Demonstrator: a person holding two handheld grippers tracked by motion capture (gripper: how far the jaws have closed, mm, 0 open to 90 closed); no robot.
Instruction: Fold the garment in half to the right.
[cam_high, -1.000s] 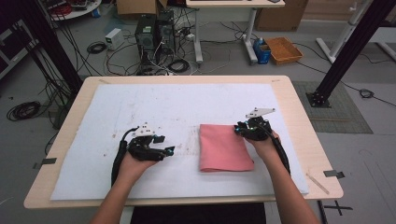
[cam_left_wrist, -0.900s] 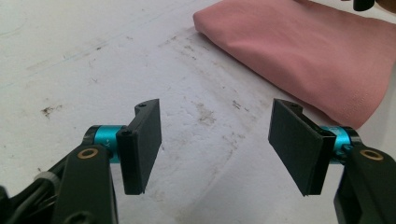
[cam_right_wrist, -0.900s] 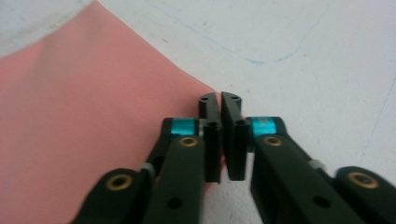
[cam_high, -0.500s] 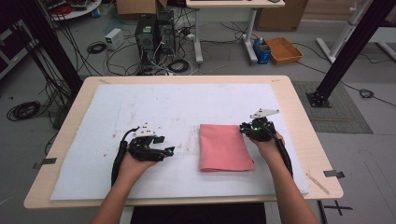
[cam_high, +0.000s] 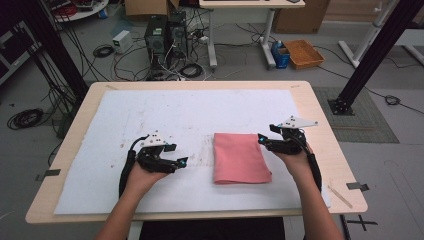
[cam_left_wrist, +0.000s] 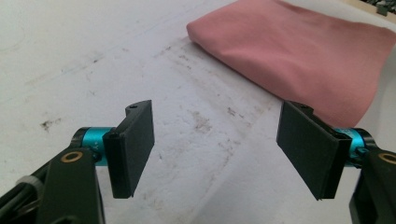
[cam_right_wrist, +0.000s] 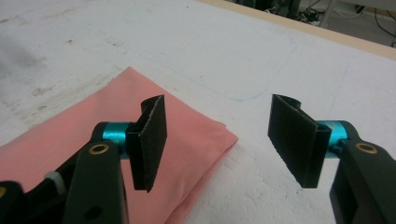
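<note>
Lying flat, folded pink cloth, rectangular, smooth, on white mat

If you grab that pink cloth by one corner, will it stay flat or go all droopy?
Probably droopy: the pink cloth lies folded with soft rounded edges, so layers would likely fall open. It looks thin and light. If pushed, it may bunch on the white mat.

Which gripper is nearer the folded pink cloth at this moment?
Right. The right gripper hangs open at the pink cloth's far right corner, one jaw over the fabric. The left gripper sits open on the white mat, a gap away from the cloth's left edge.
</note>
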